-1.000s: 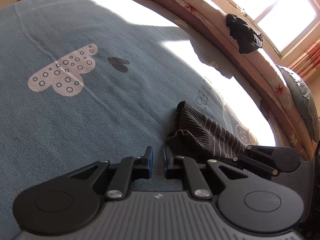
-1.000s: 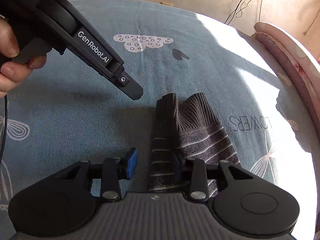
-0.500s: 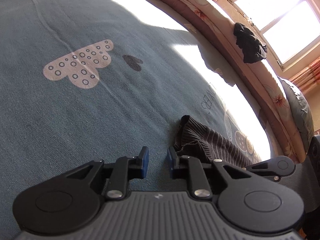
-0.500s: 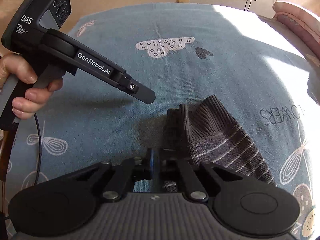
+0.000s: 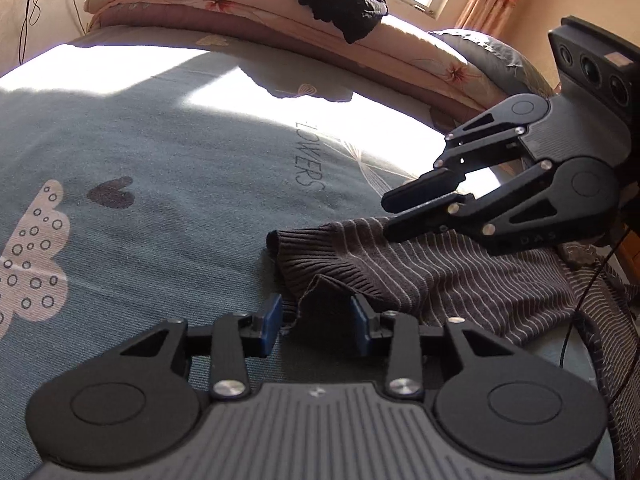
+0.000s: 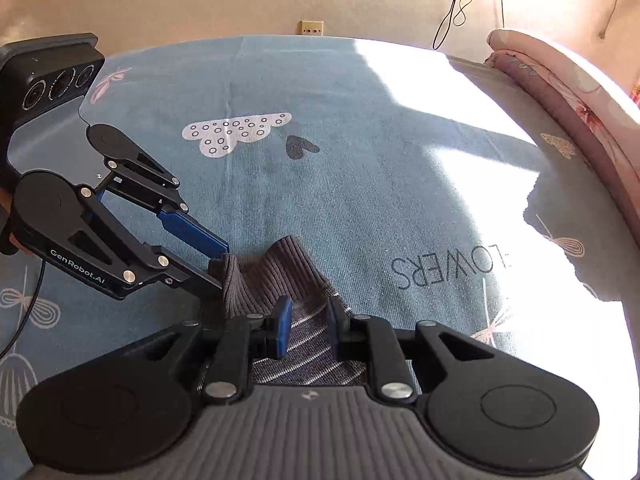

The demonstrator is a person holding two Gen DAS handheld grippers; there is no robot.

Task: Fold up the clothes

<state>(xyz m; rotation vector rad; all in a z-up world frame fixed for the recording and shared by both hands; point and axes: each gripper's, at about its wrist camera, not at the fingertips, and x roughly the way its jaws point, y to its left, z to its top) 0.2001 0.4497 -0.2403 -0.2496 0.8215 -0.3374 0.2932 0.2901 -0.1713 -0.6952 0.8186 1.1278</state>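
Observation:
A dark grey ribbed sweater with thin pale stripes [image 5: 460,280] lies on the blue bedsheet [image 5: 160,160]. Its ribbed cuff end [image 6: 280,272] is bunched up into a fold. My left gripper [image 5: 316,320] is low at that cuff. Its jaws are opening, with a raised fold of cuff between the blue pads but not pinched. In the right wrist view, the left gripper [image 6: 222,264] reaches in from the left, tips at the cuff's edge. My right gripper [image 6: 308,322] hovers over the striped part, its jaws opening and the cloth lying under the gap. From the left wrist view, the right gripper [image 5: 386,218] has its lower finger on the sweater.
A rolled floral quilt [image 5: 400,48] lines the bed's far side below the window, with a black garment [image 5: 344,4] draped on it and a grey pillow [image 5: 480,48] beside it. A wall with a socket [image 6: 311,27] and hanging cables stands beyond the bed. Bare sheet stretches left of the sweater.
The left gripper rolled, swung toward the sweater and spread its jaws around the cuff fold. The right gripper shut over the striped cloth, then rose and parted its pads again.

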